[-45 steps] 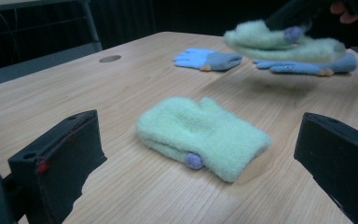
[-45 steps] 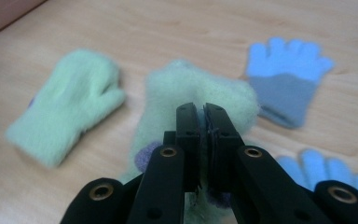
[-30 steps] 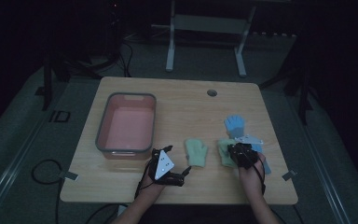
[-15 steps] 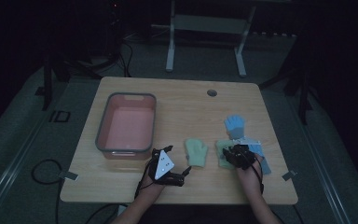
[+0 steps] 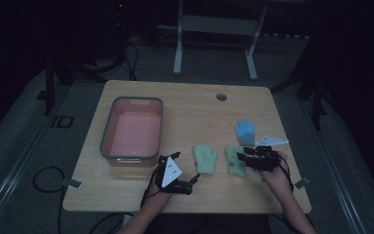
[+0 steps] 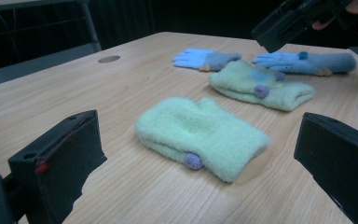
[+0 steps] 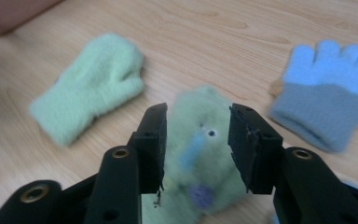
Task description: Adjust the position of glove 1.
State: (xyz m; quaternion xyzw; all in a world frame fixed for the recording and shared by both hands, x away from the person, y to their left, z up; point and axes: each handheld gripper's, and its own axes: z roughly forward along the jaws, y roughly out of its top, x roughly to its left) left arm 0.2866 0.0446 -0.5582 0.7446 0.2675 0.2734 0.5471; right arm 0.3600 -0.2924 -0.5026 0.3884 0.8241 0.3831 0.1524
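Right tool [image 7: 196,140] over patterned green mitten [image 7: 200,140], jaws apart, nothing gripped. Mitten flat on desk [image 5: 190,107], long axis 12–6, fingertips toward 12. Left tool [image 6: 200,154] wide apart.

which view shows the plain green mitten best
The left gripper view: the plain green mitten lies sharp and whole between the open jaws. The right gripper view shows it off to the side, slightly blurred; the high view shows it small and dim.
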